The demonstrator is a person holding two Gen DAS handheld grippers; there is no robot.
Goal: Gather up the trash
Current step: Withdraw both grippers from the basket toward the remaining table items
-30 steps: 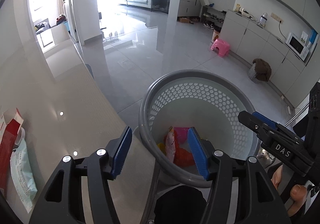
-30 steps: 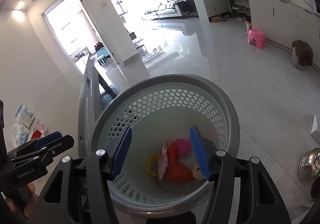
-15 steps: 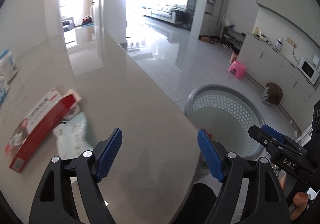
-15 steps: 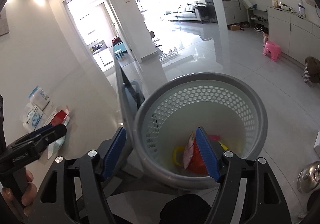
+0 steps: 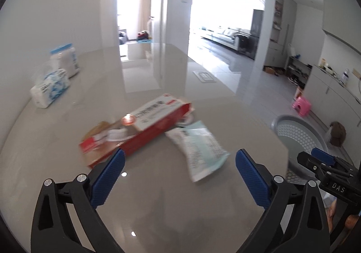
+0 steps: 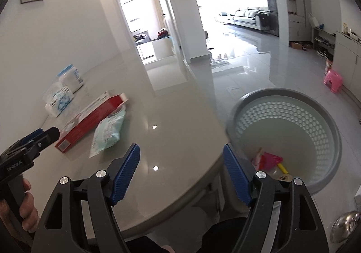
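On the grey table, just ahead of the left gripper: a red and white carton lying flat, and a pale green packet touching its right end. Both are motion-blurred, print unreadable. The carton's near end looks torn or opened; can't tell what's inside.

Left gripper: jaws spread wide, nothing between the blue pads. The near corner of the carton sits just beyond the left pad; contact can't be judged.

Right gripper: also spread wide, holding nothing, over the table's rounded edge. In the right wrist view the left gripper shows only as a black fingertip and handle at the left margin, with the hand half cut off by the frame.

Grey perforated basket stands on the floor beside the table, apart from carton and packet. At its bottom: pink and yellow scraps, partly hidden behind the right gripper's finger, not identifiable. In the left wrist view the basket is cut by the table edge and the right gripper.

Far left on the table: two white and blue tissue packs, soft focus. At the right wrist view's bottom right, a shiny metal object is clipped by the frame.
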